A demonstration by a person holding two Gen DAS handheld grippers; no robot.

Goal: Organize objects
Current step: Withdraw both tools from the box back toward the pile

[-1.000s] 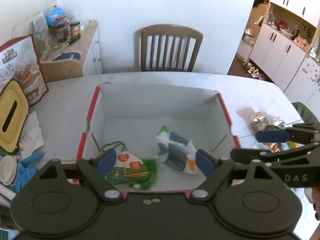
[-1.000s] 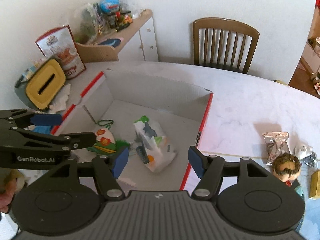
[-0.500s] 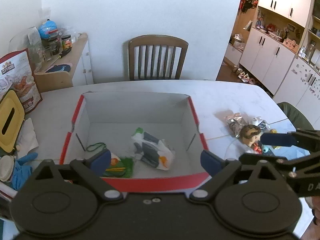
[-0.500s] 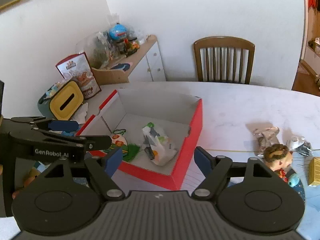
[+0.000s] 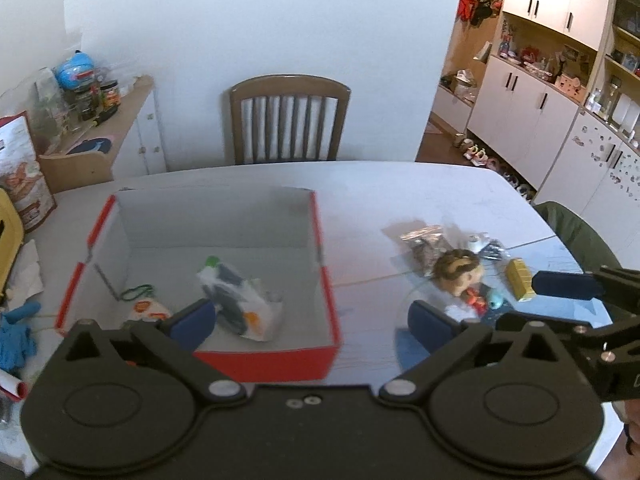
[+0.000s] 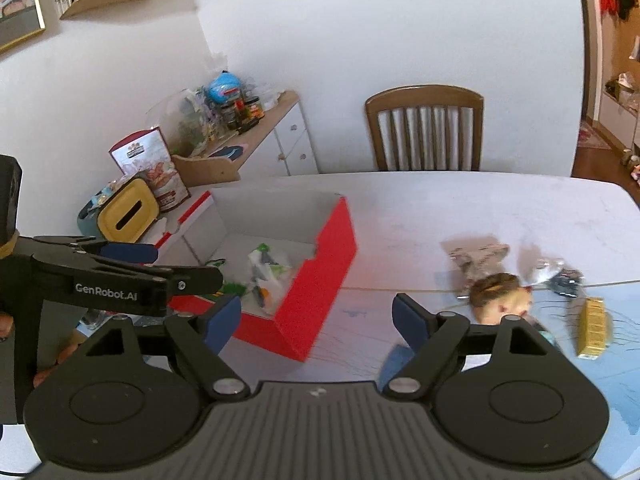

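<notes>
A red cardboard box (image 5: 326,280) with a white inside stands on the white table (image 5: 380,200); it also shows in the right wrist view (image 6: 332,276). In it lie a white plastic packet (image 5: 240,304) and a flat pouch with orange flowers (image 5: 150,312). To its right lies a pile: a doll head (image 5: 458,272) (image 6: 500,292), a foil snack packet (image 5: 424,240) (image 6: 478,258) and a small yellow box (image 5: 518,280) (image 6: 594,328). My left gripper (image 5: 312,324) is open and empty above the box's near right corner. My right gripper (image 6: 316,320) is open and empty between box and pile.
A wooden chair (image 5: 286,120) stands behind the table. At the left table edge are a yellow tissue box (image 6: 126,210), a snack bag (image 6: 154,168), tissues and blue gloves (image 5: 16,332). A cluttered sideboard (image 5: 100,136) stands at the back left; white cabinets (image 5: 540,120) at the right.
Both grippers have pulled back and up from the box and swung right. The pile with the doll head has come into the left view. Both stay open and empty.
</notes>
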